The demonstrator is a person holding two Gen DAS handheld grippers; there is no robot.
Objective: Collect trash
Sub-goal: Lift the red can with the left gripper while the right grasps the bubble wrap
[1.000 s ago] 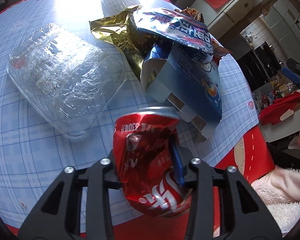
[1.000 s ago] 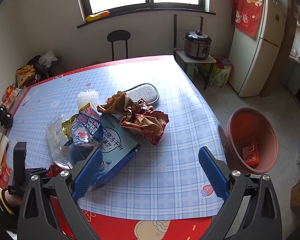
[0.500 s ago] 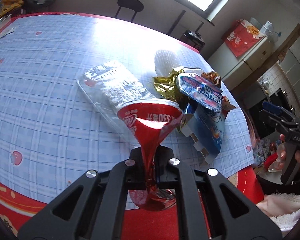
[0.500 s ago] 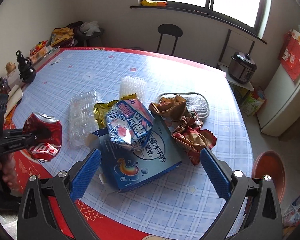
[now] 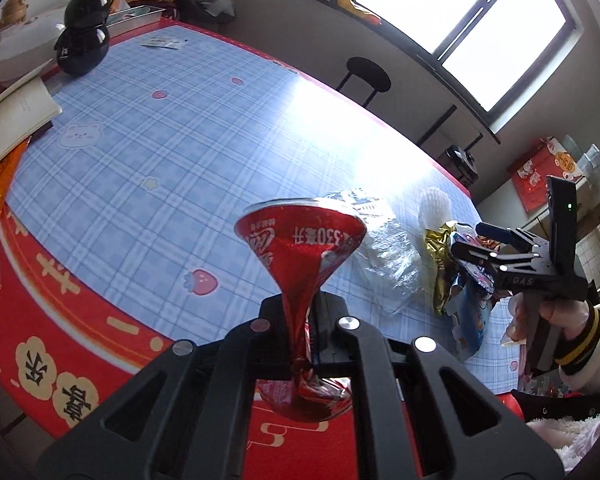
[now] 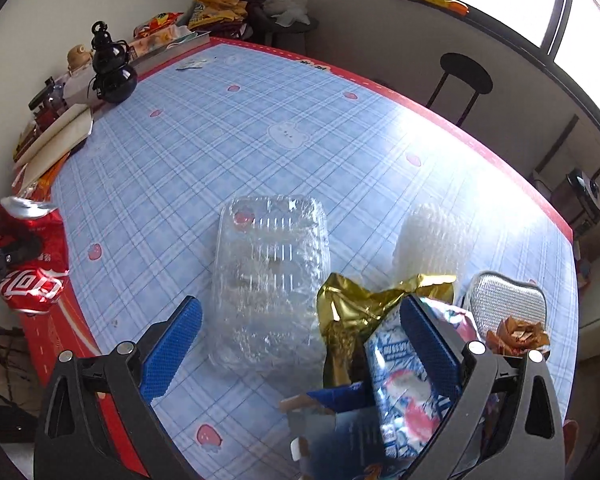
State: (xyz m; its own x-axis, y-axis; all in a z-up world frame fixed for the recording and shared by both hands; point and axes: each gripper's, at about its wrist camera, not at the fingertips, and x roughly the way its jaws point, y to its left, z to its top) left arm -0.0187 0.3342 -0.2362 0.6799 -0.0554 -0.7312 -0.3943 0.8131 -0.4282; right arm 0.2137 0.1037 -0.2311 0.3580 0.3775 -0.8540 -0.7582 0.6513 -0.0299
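My left gripper [image 5: 300, 320] is shut on a crushed red cola can [image 5: 300, 240], pinched flat at its middle and held above the table's near red border. The can also shows in the right wrist view [image 6: 28, 256] at the far left. My right gripper [image 6: 296, 340] is open and empty, low over the trash pile: a clear plastic clamshell [image 6: 272, 272], a gold foil wrapper [image 6: 352, 308], a blue and white snack bag [image 6: 404, 384] and a blue carton [image 6: 340, 432]. The right gripper also shows in the left wrist view [image 5: 484, 240].
A blue checked tablecloth [image 6: 260, 140] with a red border covers the table. A black gourd bottle [image 6: 110, 70], books and snack packs stand at the far left edge. White foam netting [image 6: 432, 236], a grey insole [image 6: 504, 304] and a brown wrapper [image 6: 516, 332] lie beyond the pile.
My left gripper has squeezed the can flat, lifted it and swung left away from the pile. My right gripper has moved left and down over the clamshell and wrappers, still open.
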